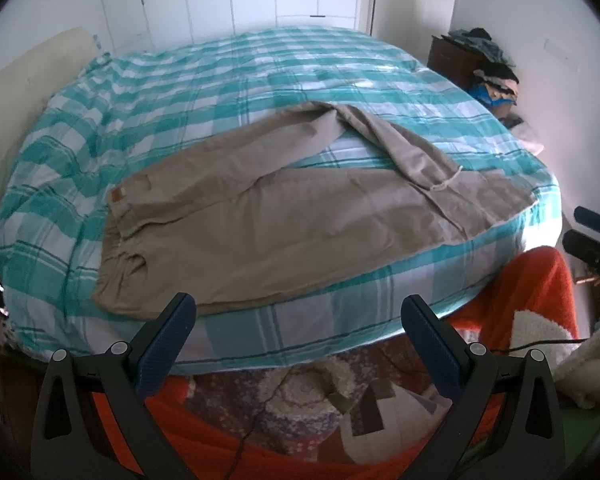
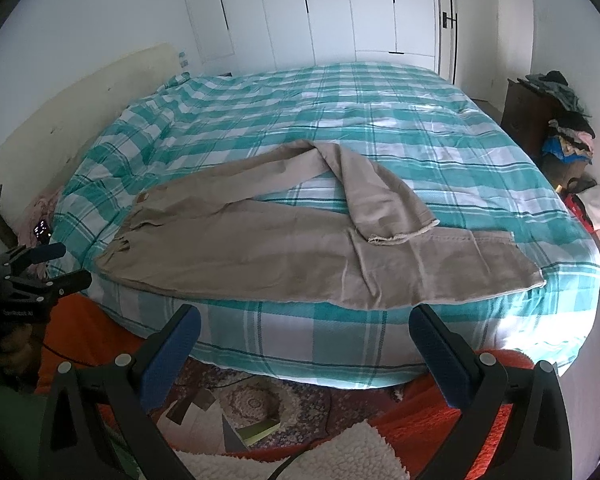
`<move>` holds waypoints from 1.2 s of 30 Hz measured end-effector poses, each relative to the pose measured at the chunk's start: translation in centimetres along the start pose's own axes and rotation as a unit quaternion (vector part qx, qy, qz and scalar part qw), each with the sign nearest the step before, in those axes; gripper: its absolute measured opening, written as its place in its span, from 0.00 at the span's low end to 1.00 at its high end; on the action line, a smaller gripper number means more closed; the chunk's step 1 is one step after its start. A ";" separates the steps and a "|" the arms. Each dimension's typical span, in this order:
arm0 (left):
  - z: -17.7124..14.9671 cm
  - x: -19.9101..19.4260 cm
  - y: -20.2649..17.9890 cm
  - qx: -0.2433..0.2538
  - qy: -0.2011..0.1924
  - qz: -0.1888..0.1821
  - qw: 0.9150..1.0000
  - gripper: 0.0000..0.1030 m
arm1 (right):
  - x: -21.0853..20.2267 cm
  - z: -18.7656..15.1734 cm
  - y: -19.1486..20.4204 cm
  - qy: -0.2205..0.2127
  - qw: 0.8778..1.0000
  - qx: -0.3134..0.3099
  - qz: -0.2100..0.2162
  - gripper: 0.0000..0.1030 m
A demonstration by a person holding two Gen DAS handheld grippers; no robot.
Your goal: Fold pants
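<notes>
Pants [image 1: 284, 224] on bed beyond both tongs

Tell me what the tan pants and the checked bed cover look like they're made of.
The tan pants look like matte woven cotton twill: soft creases, a frayed hem, no sheen. The teal-and-white checked bed cover looks like thin woven cotton, with fine wrinkles and a flat finish. Neither can be confirmed by sight.

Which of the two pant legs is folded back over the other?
The far leg: it doubles back at a bend, its frayed hem lying on the near leg, which stretches flat along the bed edge.
</notes>
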State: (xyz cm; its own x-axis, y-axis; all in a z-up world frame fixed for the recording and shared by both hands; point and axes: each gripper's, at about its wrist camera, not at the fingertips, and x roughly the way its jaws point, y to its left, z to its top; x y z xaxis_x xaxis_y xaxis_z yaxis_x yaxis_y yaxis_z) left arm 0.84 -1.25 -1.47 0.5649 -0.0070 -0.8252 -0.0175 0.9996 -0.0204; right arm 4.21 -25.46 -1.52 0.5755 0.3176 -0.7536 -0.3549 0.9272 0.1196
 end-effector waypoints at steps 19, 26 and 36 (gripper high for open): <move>0.3 1.2 0.0 0.006 -0.004 0.041 0.999 0.99 | 0.7 1.5 0.3 -0.008 0.998 -0.009 -0.063 0.99; 0.9 1.8 -0.3 0.006 -0.004 0.054 0.999 0.99 | 1.3 2.0 -0.2 -0.005 0.995 -0.004 -0.102 0.99; 0.6 2.2 -1.6 0.029 0.006 0.058 0.998 0.99 | 1.9 1.4 -1.1 0.011 0.990 -0.005 -0.137 0.99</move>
State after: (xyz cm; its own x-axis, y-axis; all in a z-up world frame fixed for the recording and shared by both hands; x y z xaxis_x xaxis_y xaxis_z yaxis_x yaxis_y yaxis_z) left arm 2.61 -2.88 -2.92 0.5515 0.1084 -0.8271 -0.0342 0.9936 0.1075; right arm 6.69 -25.66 -2.20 0.6352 0.0488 -0.7708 -0.1939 0.9761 -0.0980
